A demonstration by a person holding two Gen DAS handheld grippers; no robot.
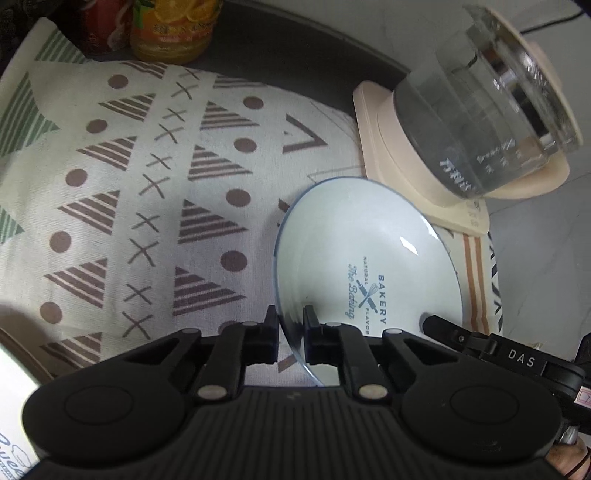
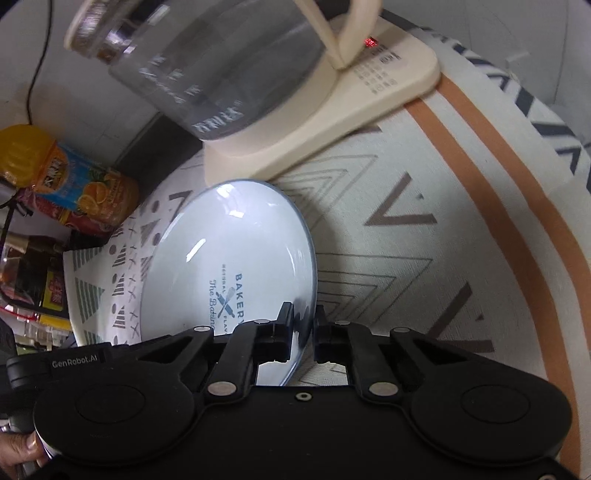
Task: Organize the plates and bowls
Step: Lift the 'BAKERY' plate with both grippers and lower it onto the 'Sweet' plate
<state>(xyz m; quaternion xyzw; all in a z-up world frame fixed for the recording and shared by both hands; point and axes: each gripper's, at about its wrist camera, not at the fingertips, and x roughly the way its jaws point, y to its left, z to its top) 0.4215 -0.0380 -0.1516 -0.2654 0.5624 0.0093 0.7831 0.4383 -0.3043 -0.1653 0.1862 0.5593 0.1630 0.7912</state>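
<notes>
A pale blue plate [image 1: 354, 240] printed "BAKERY The Baking" is over the patterned tablecloth [image 1: 129, 192]. My left gripper [image 1: 290, 325] is shut on the plate's near left rim. My right gripper [image 2: 303, 325] is shut on the opposite rim of the same plate [image 2: 236, 251]. The right gripper's finger shows at the plate's right side in the left wrist view [image 1: 465, 338]. The left gripper's body shows at the lower left of the right wrist view [image 2: 59, 363]. The plate looks tilted, held between both grippers.
A glass kettle [image 1: 484, 110] on a cream base [image 1: 399, 155] stands just behind the plate; it also shows in the right wrist view [image 2: 221, 66]. An orange drink bottle [image 1: 173, 29] and a red can [image 1: 103, 26] stand at the far edge. The cloth [image 2: 424, 258] stretches to the right.
</notes>
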